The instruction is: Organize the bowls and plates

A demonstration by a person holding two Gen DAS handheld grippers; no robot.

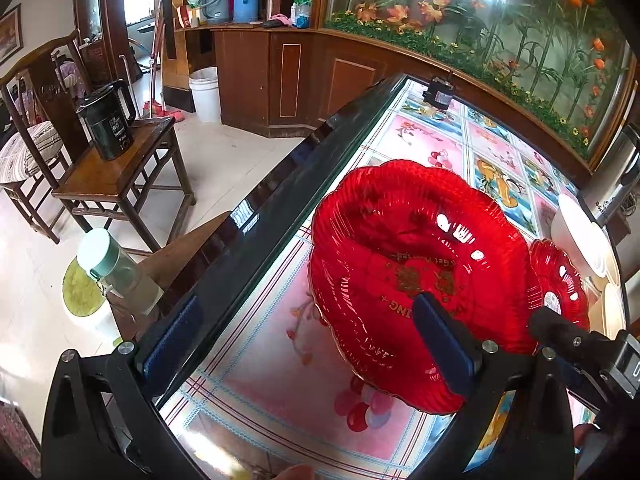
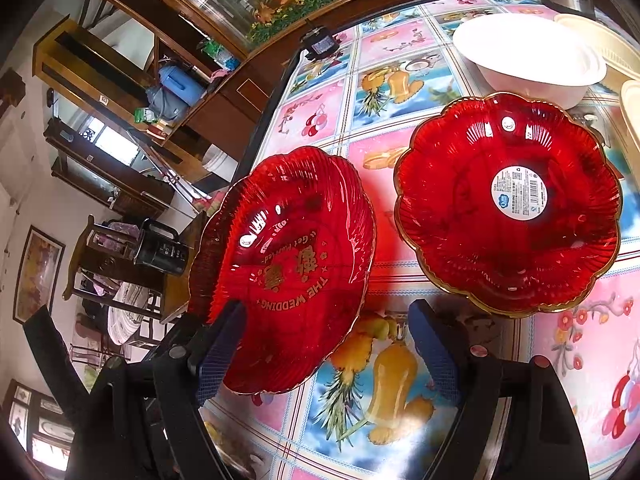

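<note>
Both jaws wide; 2 red plates (image 2: 508,204) (table (image 2: 400,360)).

Both wrist views close above table (image 1: 280,320), perhaps converging.

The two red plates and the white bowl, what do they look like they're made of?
Both red plates look like translucent glossy plastic or pressed glass: ribbed, gold-edged, with sharp glints. The white bowl looks like smooth glazed ceramic or melamine; overexposed, so uncertain.
</note>
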